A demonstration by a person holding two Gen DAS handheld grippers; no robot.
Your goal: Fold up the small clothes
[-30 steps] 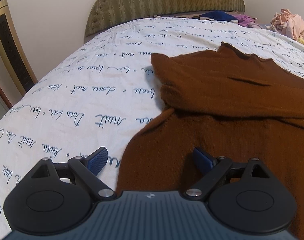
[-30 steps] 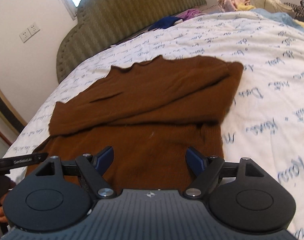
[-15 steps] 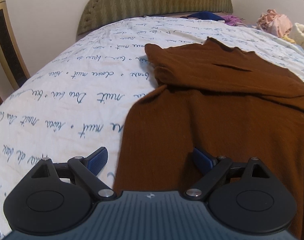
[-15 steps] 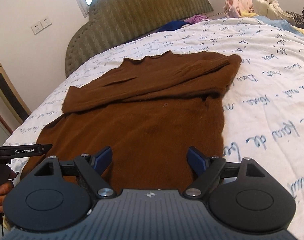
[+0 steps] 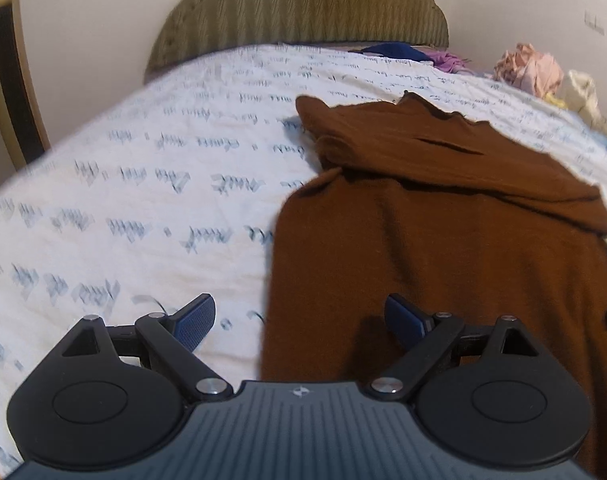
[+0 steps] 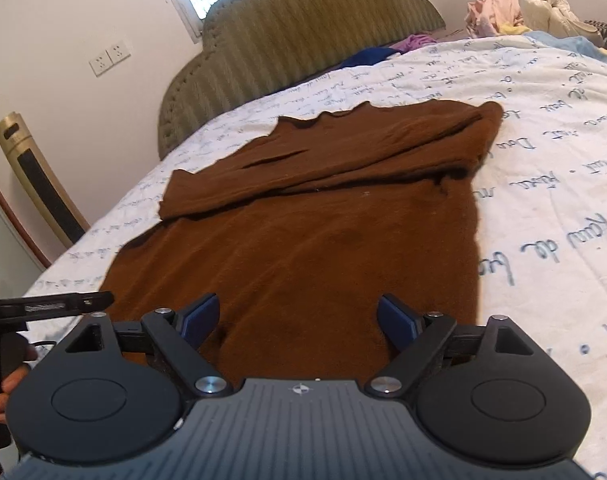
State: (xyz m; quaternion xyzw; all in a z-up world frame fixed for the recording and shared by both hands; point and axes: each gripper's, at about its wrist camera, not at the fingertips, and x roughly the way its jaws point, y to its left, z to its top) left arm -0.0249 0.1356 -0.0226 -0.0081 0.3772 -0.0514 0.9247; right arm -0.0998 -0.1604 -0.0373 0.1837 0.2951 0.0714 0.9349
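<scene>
Fingers (image 5: 195,322): 2 pr apart, empty | 1 brown sweater (image 6: 303,240) | 1 bed (image 5: 123,200)

a brown knitted sweater (image 6: 303,216) lies flat on a white bedsheet printed with blue handwriting (image 6: 551,184), its sleeves folded across the chest. the right gripper (image 6: 299,320) hovers over the sweater's near hem, jaws apart and empty. an olive padded headboard (image 6: 303,40) and a crumpled pile of pale clothes (image 6: 515,8) lie beyond.
</scene>
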